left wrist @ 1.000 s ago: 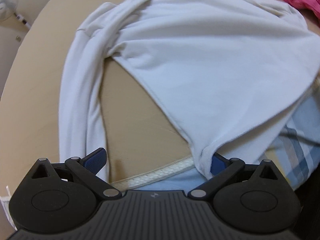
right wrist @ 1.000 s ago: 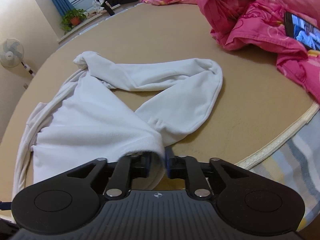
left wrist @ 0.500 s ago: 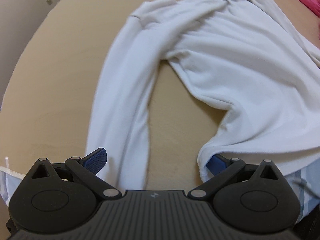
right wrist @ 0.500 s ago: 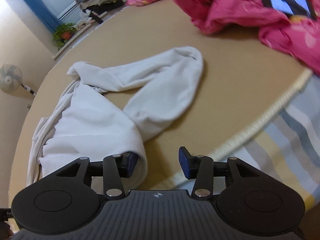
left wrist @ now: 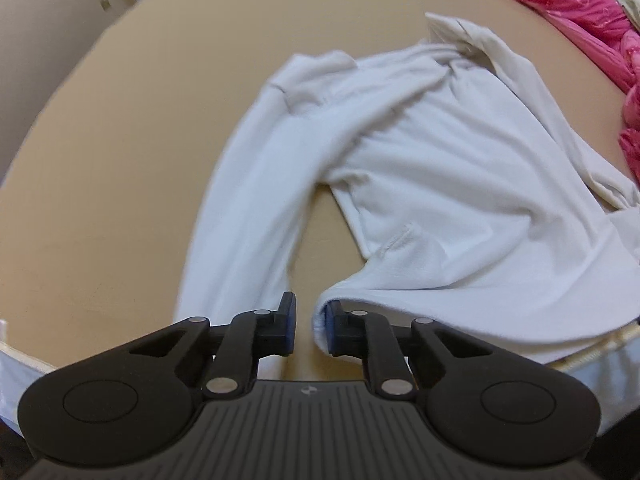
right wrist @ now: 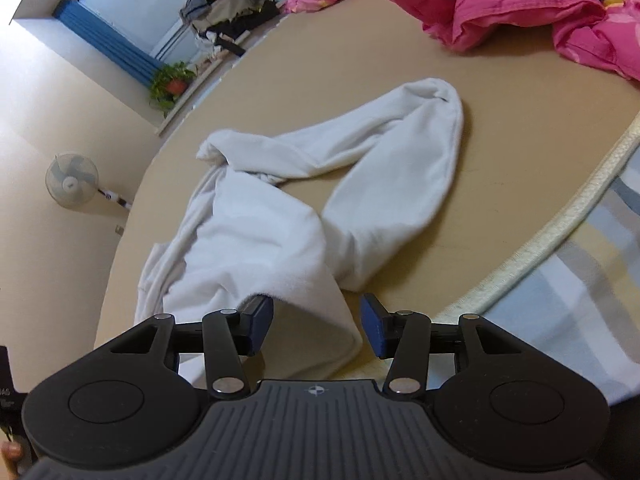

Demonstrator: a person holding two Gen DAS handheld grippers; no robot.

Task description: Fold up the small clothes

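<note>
Jaws of left hand-held gripper (left wrist: 308,330) have just been closing; narrow gap left, white garment (left wrist: 440,184) hem against one pad, not clamped. Right hand-held gripper (right wrist: 318,328) half open, opening, cloth loose between. Garment sprawls unfolded on bed (left wrist: 100,200).

Left tongs (left wrist: 310,330) pitched steeply down, jaws just closing, narrow gap left, cloth edge against right pad only. Right tongs (right wrist: 317,326) angled down, jaws just opening, about half apart, pads not pressing.
</note>
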